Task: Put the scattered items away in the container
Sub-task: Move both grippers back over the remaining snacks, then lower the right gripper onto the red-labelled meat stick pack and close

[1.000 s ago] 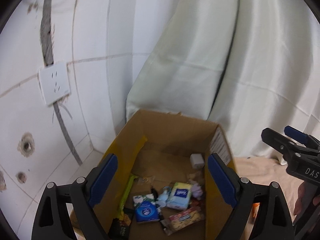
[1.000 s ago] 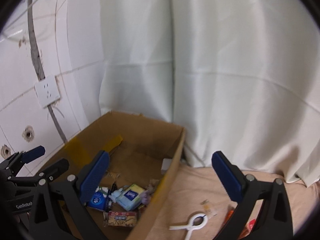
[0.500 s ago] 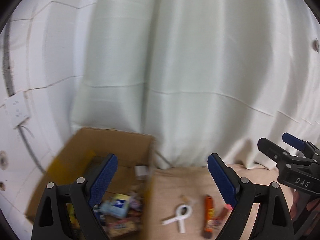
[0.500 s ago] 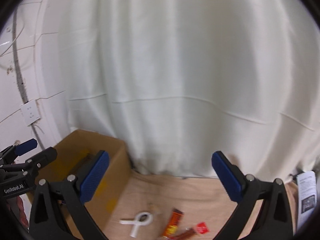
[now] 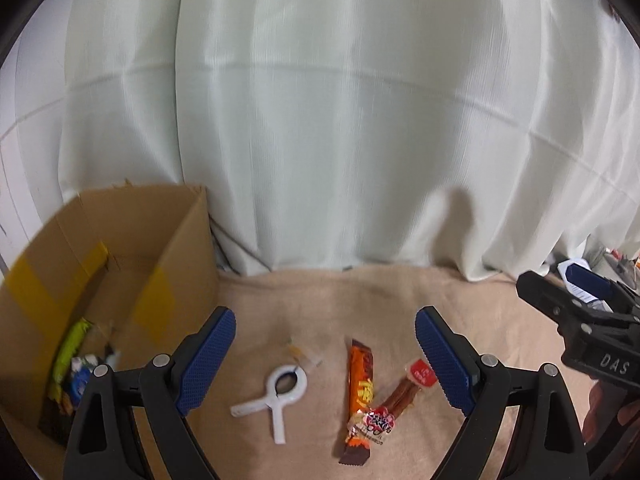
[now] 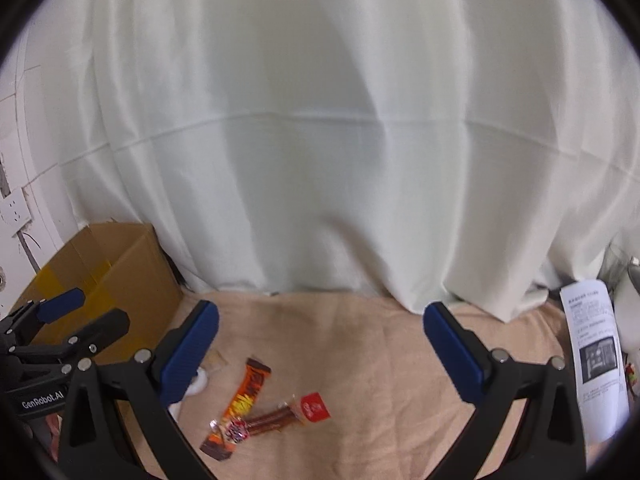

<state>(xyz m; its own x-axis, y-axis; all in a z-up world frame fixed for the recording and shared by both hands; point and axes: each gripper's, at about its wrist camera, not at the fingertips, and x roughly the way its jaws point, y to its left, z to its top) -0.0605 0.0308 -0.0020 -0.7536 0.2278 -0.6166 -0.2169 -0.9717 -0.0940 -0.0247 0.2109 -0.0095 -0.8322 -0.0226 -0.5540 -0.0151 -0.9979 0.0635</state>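
Backdrop: a pale curtain (image 5: 320, 140) hangs behind the whole scene, its hem meeting the beige cloth (image 5: 360, 300) that covers the surface.
Container: an open cardboard box (image 5: 120, 248) with yellow tape patches stands at the left edge of the cloth, against the curtain; a green wrapper (image 5: 70, 350) and other small packets, too blurred to name, lie inside it.
Scattered items: 5 lie on the cloth, right of the box, outside it.
Clip: a white plastic clip (image 5: 280, 398) lies nearest the box; in the right wrist view the right gripper's left finger hides most of it.
Small packet: a clear sachet (image 5: 304, 354) lies just beyond the clip's ring.
Bar: an orange candy bar (image 5: 360, 392) lies lengthwise, right of the clip.
Stick: a reddish snack stick with a red label (image 5: 408, 388) lies slanted, its lower end beside the bar.
Sweet: a small red-and-white wrapped sweet (image 5: 378, 422) rests on the bar's lower part.
Side clutter: a printed paper sheet (image 6: 596, 364) lies at the far right of the cloth.
Wall: a white socket plate (image 6: 14, 208) sits left of the box.
Obstruction: nothing stands between the jaws and the items.
Left gripper (image 5: 324, 364): jaws wide apart, empty, hovering above the clip and bar, touching nothing.
Right gripper (image 6: 320, 360): jaws wide apart, empty, above the bar and stick, touching nothing.
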